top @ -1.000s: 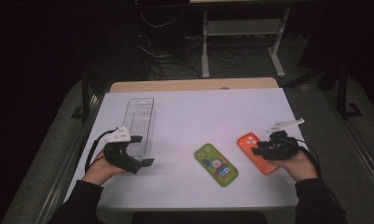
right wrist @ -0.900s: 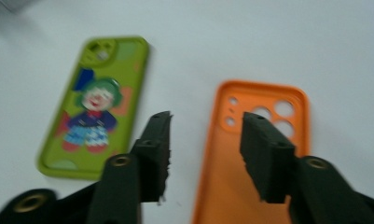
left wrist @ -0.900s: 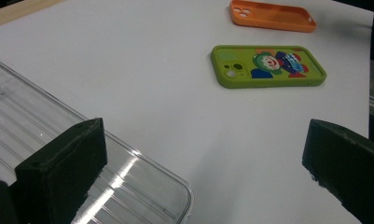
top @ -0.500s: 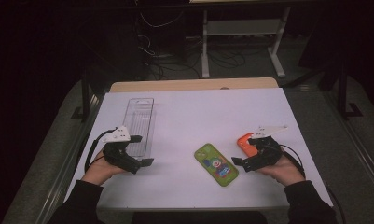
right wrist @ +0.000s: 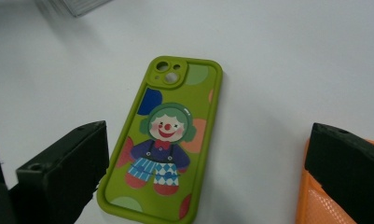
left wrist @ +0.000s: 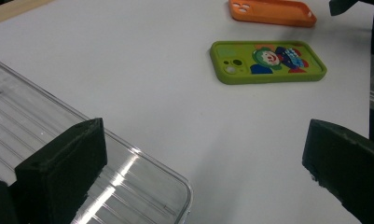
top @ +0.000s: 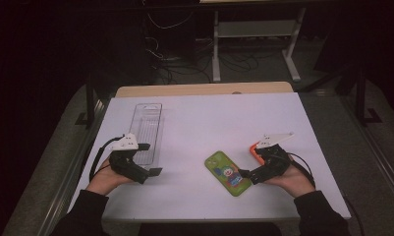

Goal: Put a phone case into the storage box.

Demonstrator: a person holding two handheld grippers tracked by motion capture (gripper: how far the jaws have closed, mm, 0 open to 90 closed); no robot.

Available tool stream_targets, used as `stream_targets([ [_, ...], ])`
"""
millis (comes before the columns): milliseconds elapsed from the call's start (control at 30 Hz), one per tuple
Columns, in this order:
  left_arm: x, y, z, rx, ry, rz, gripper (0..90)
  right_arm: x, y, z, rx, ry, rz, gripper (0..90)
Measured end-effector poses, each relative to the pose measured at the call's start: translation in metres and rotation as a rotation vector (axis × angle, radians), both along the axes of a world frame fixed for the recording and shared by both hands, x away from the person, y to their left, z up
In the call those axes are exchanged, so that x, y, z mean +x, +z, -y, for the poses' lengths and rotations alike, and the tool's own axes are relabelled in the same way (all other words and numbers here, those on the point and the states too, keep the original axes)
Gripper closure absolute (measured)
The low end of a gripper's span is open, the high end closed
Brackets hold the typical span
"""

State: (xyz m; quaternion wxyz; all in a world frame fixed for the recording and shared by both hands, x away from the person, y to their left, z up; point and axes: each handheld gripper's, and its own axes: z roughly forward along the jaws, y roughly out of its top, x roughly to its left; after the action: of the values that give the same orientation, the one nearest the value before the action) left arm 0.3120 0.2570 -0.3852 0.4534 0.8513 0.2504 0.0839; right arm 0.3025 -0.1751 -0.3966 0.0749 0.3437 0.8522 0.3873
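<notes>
A green phone case (top: 228, 173) printed with a clown lies on the white table (top: 209, 118), front centre. An orange phone case (top: 253, 148) lies just right of it, mostly covered by my right gripper (top: 250, 164). That gripper is open, its jaws pointing left at the green case. In the right gripper view the green case (right wrist: 168, 140) lies between the wide-open jaws and the orange case (right wrist: 315, 205) sits by the right jaw. My left gripper (top: 150, 160) is open at the near end of a clear plastic tray (top: 148, 130).
In the left gripper view the tray's corner (left wrist: 142, 186) lies under the left jaw, with the green case (left wrist: 268, 60) and the orange case (left wrist: 271, 11) farther off. A wooden board (top: 204, 89) borders the table's far edge. Cables and a rack stand behind it.
My right gripper has moved left and nearer the person, from over the orange case towards the green case. The left gripper and the tray have stayed put.
</notes>
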Motion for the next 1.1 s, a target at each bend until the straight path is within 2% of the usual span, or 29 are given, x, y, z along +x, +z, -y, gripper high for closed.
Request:
stream_targets([
  [133,0.000,0.000,0.001,0.009,-0.008,0.004,0.0,-0.001,0.005,-0.001,-0.015,-0.002,0.008,0.0],
  [200,0.000,0.000,0.002,0.008,-0.008,0.006,0.0,0.000,0.009,0.000,-0.030,-0.019,0.025,0.0],
  [267,0.000,-0.001,0.002,0.012,-0.007,0.003,0.0,0.002,0.015,0.002,-0.035,-0.061,0.019,0.0],
  [467,0.000,-0.001,0.002,0.009,-0.004,0.007,0.0,0.006,0.019,0.009,-0.050,-0.073,0.049,2.2],
  [567,0.000,-0.001,0.001,0.016,-0.007,0.007,0.0,0.009,0.021,0.013,-0.050,-0.095,0.035,2.5],
  [633,0.000,-0.001,0.001,0.013,-0.008,0.009,0.0,0.013,0.022,0.018,-0.053,-0.102,0.047,2.4],
  [667,0.000,0.000,0.001,0.012,-0.003,0.005,0.0,0.017,0.024,0.025,-0.055,-0.130,0.043,1.0],
  [867,-0.001,0.000,0.000,-0.003,0.004,0.001,0.0,0.024,0.028,0.043,-0.057,-0.190,0.056,0.0],
  [967,-0.001,0.000,-0.001,-0.002,0.003,0.004,0.0,0.024,0.030,0.055,-0.053,-0.234,0.045,0.0],
  [1100,0.000,0.001,-0.002,0.000,0.001,0.008,0.0,0.024,0.031,0.063,-0.060,-0.245,0.055,0.0],
])
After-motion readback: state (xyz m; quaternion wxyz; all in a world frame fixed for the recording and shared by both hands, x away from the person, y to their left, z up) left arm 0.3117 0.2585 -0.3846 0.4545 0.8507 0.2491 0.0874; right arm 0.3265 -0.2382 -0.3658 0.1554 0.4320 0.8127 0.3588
